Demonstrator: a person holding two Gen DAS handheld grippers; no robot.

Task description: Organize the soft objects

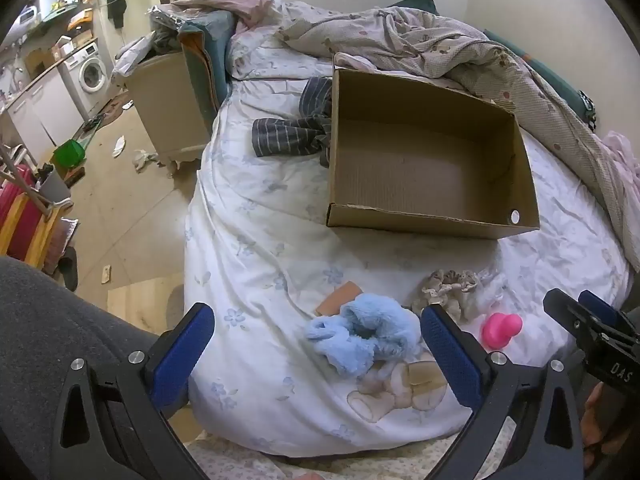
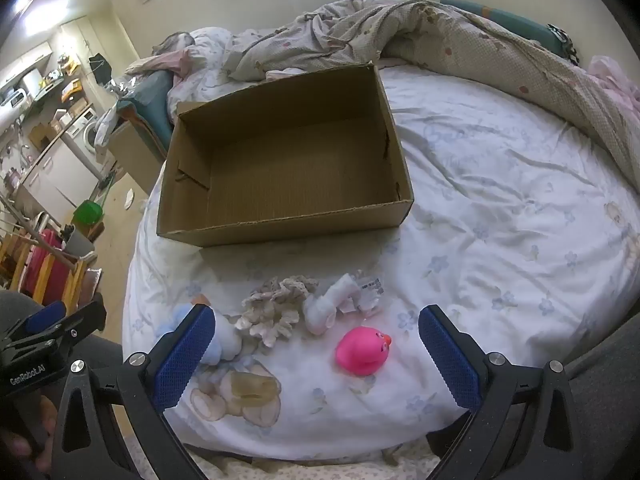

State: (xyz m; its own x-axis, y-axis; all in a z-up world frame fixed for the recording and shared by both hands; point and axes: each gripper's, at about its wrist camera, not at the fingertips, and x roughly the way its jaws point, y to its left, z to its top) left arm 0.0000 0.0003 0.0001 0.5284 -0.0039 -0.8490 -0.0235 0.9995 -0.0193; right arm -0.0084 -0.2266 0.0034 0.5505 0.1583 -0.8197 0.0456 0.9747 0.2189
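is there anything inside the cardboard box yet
No, the cardboard box shows only its bare brown floor, while the pink duck lies on the bedsheet outside it.

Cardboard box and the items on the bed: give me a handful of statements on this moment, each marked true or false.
1. The cardboard box is empty. True.
2. The pink duck toy lies inside the box. False: it sits on the bed sheet, nearer the camera than the box.
3. Both tools are open and hold nothing. True: the left tool and the right tool both stand wide.
4. The fluffy blue item is clamped by the left tool. False: it lies loose on the sheet between the open fingers.
5. A dark striped garment lies beside the box. True.
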